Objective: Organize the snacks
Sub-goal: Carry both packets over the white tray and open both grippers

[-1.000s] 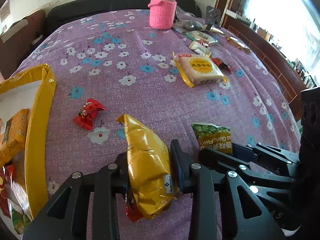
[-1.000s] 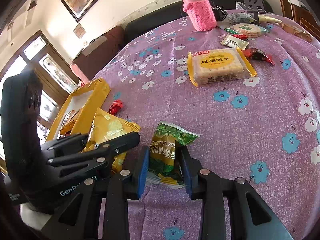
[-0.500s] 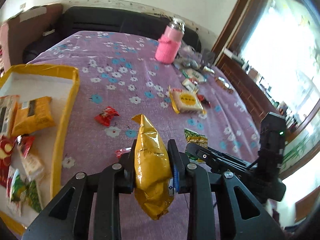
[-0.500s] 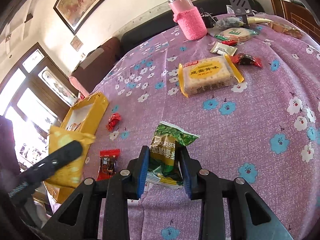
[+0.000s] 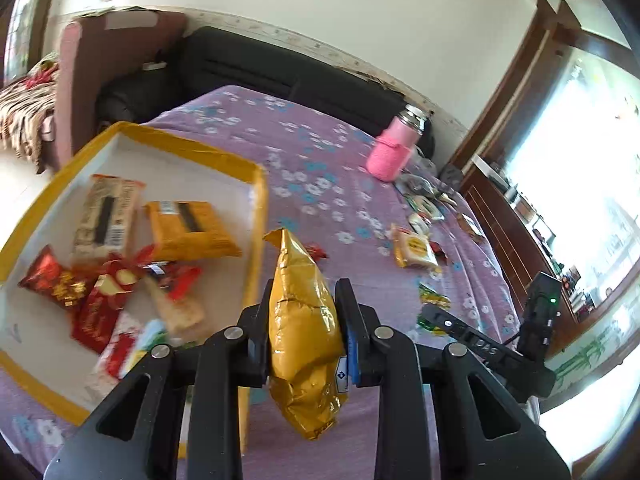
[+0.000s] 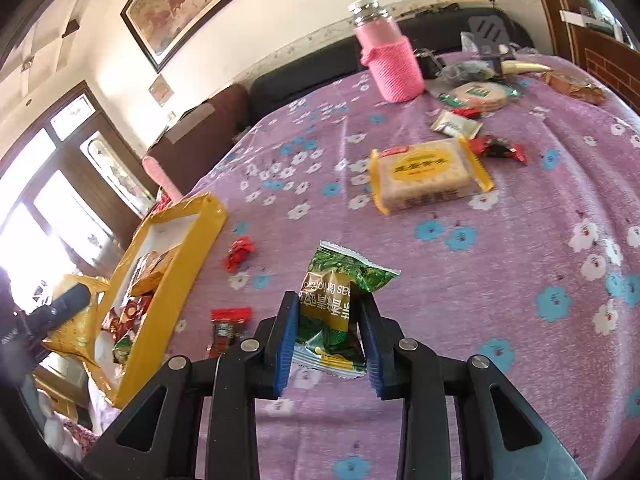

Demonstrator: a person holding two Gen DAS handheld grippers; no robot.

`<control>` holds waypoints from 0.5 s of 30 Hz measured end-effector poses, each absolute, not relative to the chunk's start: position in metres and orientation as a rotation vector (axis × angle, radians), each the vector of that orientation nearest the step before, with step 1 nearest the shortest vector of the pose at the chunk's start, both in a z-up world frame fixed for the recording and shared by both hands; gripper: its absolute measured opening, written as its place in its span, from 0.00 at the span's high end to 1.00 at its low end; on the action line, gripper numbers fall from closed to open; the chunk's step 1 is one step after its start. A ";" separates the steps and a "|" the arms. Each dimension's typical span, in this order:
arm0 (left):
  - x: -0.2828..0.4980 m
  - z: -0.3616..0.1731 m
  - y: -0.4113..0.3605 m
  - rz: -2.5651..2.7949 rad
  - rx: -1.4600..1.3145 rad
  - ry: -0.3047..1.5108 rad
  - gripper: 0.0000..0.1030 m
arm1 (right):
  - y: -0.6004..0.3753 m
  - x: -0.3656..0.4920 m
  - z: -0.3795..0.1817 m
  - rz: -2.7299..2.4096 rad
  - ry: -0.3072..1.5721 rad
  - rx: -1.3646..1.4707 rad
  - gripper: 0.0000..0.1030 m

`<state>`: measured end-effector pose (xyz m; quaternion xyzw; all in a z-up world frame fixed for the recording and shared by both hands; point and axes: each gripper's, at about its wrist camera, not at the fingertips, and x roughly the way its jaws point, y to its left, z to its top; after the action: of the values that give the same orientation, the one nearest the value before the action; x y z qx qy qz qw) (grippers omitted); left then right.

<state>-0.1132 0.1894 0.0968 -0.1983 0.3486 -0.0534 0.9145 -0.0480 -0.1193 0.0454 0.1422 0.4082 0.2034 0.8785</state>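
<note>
Beside the yellow tray [image 5: 256, 216] — loose red candy [image 6: 239, 253]; cracker pack [image 6: 428, 174] beyond.

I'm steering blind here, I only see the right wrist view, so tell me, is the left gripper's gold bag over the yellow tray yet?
Observer: Not quite. The gold snack bag, clamped in the left gripper, hangs by the yellow tray at its right wall.
Operator: Room inside the tray?
Observer: Yes, the far end shows bare white floor.
Operator: What lies nearest that wall?
Observer: An orange packet, lying flat inside.
</note>
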 end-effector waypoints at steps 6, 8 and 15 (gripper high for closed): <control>-0.123 0.089 0.231 -0.042 -0.483 0.711 0.76 | -0.088 -0.052 0.059 0.505 0.906 0.295 0.70; -0.126 0.087 0.246 -0.016 -0.501 0.701 0.76 | -0.072 -0.051 0.065 0.536 0.925 0.293 0.70; -0.138 0.080 0.285 0.062 -0.506 0.657 0.76 | 0.008 -0.053 0.083 0.680 0.940 0.235 0.71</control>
<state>-0.1384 0.2854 0.0803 -0.2457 0.3192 0.0302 0.9148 -0.0526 0.0078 0.0835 0.1108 0.4432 0.3203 0.8299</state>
